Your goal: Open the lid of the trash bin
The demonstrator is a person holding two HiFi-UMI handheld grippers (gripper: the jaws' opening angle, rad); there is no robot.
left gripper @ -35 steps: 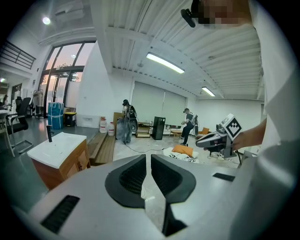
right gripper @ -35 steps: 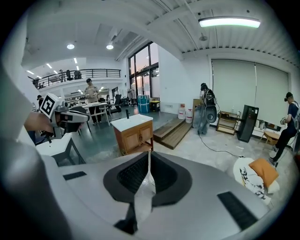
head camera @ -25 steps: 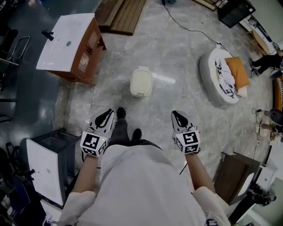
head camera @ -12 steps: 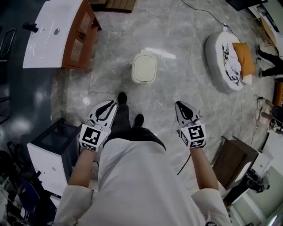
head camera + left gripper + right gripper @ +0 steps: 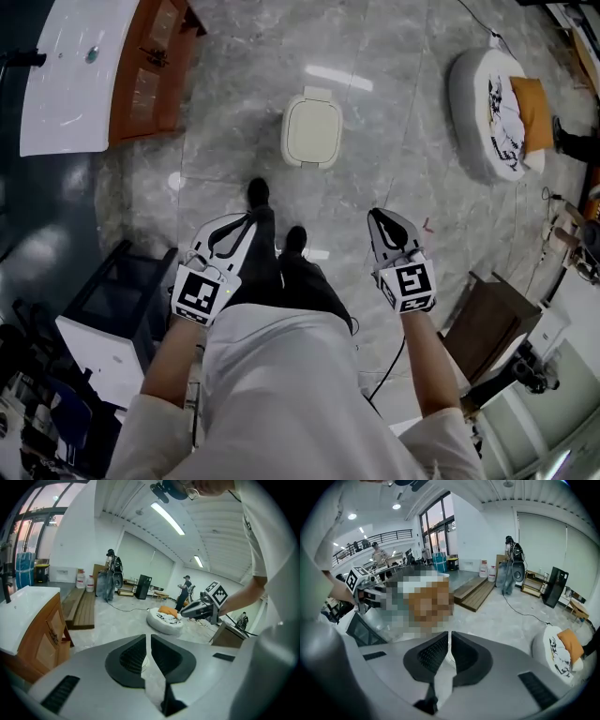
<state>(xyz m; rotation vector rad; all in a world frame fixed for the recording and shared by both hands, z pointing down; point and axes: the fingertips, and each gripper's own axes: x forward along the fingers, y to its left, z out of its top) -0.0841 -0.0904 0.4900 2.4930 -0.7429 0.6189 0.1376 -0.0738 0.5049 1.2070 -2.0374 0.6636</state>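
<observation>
A small cream trash bin (image 5: 311,131) stands on the marble floor ahead of the person's feet, its lid down. My left gripper (image 5: 244,219) hangs at waist height, well short of the bin and to its left, jaws shut on nothing. My right gripper (image 5: 379,217) is level with it on the other side, also shut and empty. In the left gripper view the black pads (image 5: 134,656) nearly meet, and the right gripper (image 5: 190,611) shows beyond them. The right gripper view shows its own jaws (image 5: 450,638) closed too, with the left gripper (image 5: 370,591) at the far left.
A white sink top on a wooden cabinet (image 5: 66,75) stands at the back left. A round white cushion bed with an orange pillow (image 5: 497,98) lies at the back right. A dark-framed white unit (image 5: 98,333) is close on the left, a brown box (image 5: 492,323) on the right.
The person has stepped forward, so the bin now lies closer to the feet. Both grippers have stayed shut, held at about the same height in front of the body.
</observation>
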